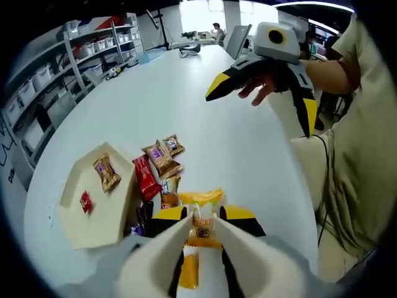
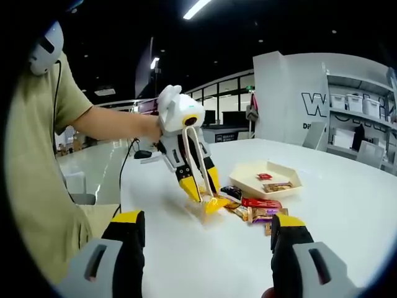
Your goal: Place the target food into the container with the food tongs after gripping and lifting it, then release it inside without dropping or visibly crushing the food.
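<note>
A: What does the left gripper view show?
B: The left gripper (image 1: 201, 231) clamps white food tongs (image 1: 186, 254), whose tips pinch a yellow snack packet (image 1: 201, 214) on the white table (image 1: 236, 143). The packet's long axis runs along the jaws, away from the camera. Just beside it lie a snack pile (image 1: 158, 164) and a beige container (image 1: 99, 195) holding two snacks.

A: And the right gripper view?
B: The right gripper (image 2: 208, 239) hangs wide open, holding nothing, well apart from the packet (image 2: 214, 203).
</note>
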`<action>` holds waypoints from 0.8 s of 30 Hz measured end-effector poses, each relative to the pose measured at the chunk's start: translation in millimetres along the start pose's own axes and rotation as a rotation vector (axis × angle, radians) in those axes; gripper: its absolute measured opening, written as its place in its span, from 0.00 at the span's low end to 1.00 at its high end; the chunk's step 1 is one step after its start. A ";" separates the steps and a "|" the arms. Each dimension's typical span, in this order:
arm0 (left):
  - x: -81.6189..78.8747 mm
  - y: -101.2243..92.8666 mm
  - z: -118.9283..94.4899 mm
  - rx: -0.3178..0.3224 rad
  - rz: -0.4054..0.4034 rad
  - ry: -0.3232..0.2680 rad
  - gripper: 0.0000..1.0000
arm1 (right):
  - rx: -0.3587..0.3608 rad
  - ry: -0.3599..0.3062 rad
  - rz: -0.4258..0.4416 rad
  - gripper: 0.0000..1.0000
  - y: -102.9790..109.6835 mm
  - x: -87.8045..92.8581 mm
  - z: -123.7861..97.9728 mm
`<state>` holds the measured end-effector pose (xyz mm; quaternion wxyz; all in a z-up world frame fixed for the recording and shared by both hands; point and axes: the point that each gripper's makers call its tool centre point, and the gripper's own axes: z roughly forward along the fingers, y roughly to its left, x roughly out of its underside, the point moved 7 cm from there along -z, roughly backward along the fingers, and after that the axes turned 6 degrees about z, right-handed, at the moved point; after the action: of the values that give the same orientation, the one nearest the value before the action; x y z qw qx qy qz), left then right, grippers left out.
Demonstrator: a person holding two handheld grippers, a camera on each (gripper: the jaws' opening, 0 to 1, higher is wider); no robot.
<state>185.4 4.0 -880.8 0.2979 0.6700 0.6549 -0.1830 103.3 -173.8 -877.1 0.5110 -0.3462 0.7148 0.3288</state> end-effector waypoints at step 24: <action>-15.9 32.1 -38.0 -0.053 -0.008 -0.037 0.20 | 0.004 -0.004 0.004 0.82 -0.3 1.3 -1.9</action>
<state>210.4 17.2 -836.9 0.3270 0.6558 0.6565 -0.1790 102.3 -175.8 -877.8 0.5126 -0.3431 0.7150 0.3290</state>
